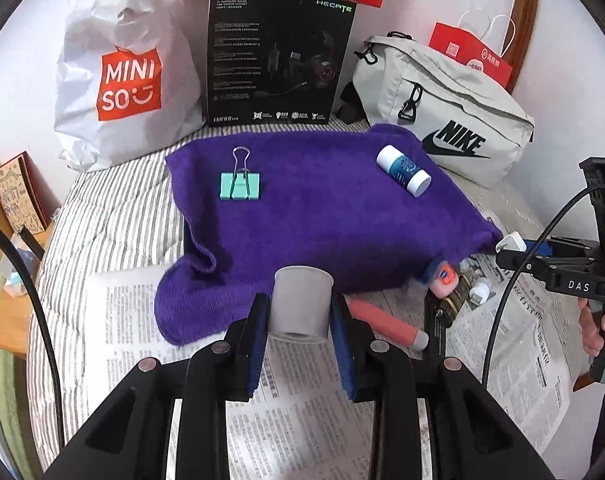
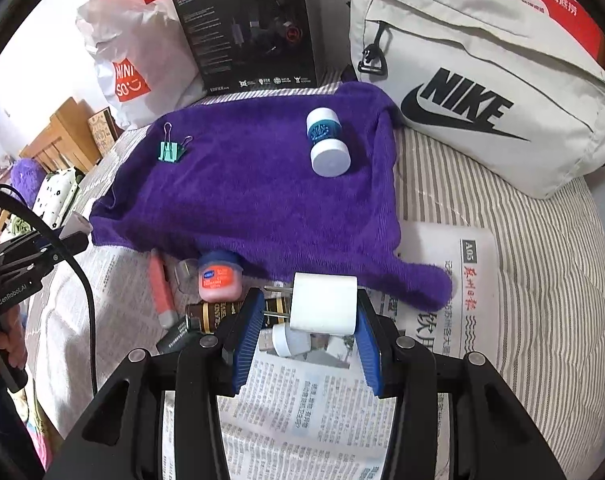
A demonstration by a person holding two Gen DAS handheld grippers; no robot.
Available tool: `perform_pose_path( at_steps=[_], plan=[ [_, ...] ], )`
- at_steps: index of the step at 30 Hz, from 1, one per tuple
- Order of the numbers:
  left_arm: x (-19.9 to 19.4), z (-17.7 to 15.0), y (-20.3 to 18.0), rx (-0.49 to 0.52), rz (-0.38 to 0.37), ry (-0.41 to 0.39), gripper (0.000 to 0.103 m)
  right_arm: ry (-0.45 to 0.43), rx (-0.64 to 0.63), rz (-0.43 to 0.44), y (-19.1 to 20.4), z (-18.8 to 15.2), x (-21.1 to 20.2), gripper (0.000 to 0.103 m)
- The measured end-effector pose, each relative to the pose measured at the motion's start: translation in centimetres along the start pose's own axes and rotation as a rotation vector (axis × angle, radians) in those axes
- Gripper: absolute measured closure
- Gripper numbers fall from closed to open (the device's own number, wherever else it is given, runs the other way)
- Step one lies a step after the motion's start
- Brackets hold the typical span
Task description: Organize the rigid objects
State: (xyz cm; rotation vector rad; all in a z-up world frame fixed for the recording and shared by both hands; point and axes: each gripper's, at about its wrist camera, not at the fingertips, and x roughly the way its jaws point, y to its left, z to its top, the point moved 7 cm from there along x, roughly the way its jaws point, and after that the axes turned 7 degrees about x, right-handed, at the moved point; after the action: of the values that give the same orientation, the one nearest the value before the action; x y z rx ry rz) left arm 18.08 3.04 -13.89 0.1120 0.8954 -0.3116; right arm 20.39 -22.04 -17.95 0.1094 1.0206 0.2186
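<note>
Left wrist view first: the left tool (image 1: 300, 314) is closed on a small grey cup-shaped cap (image 1: 301, 303), its blue pads (image 1: 258, 344) pressing the side walls and the piece held clear above the newspaper (image 1: 302, 420) at the near edge of the purple towel (image 1: 322, 208). It looks light, stiff and smooth — likely to twist if squeezed near the rim, so the mid-wall hold seems the safe one. In the right wrist view the right tool (image 2: 302, 334) clamps a white plug adapter (image 2: 324, 306) by its flat faces, metal prongs sticking out to the left; a boxy, hard, light thing that should sit steady as long as the pads stay off the prongs. Farther out on the towel lie a teal binder clip (image 1: 239, 186) and a white-and-blue tube (image 1: 403, 170), well apart — the tube is round and may roll. Still on the newspaper just below the towel's edge are a small pink-labelled jar (image 2: 219, 278), a pink stick (image 2: 160, 288), a brown cylinder (image 2: 206, 314) and a small white piece (image 2: 286, 340), huddled close together. Behind stand a white shopping bag (image 1: 126, 72), a black box (image 1: 278, 56) and a grey sling bag (image 1: 442, 108), all on a striped bed (image 1: 122, 208).
</note>
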Motion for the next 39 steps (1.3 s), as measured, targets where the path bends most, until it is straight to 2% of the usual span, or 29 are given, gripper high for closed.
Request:
perform_pose_path(
  at_steps=[21, 39],
  plan=[
    [1.1, 3.1, 1.6, 0.013, 0.007, -0.013, 0.074, -0.026, -0.029, -0.004, 0.7, 4.0, 0.8, 0.059],
    [5.5, 4.9, 3.6, 0.004, 0.003, 0.022, 0.074, 0.011, -0.034, -0.011, 0.5, 7.1, 5.8, 0.059]
  ],
)
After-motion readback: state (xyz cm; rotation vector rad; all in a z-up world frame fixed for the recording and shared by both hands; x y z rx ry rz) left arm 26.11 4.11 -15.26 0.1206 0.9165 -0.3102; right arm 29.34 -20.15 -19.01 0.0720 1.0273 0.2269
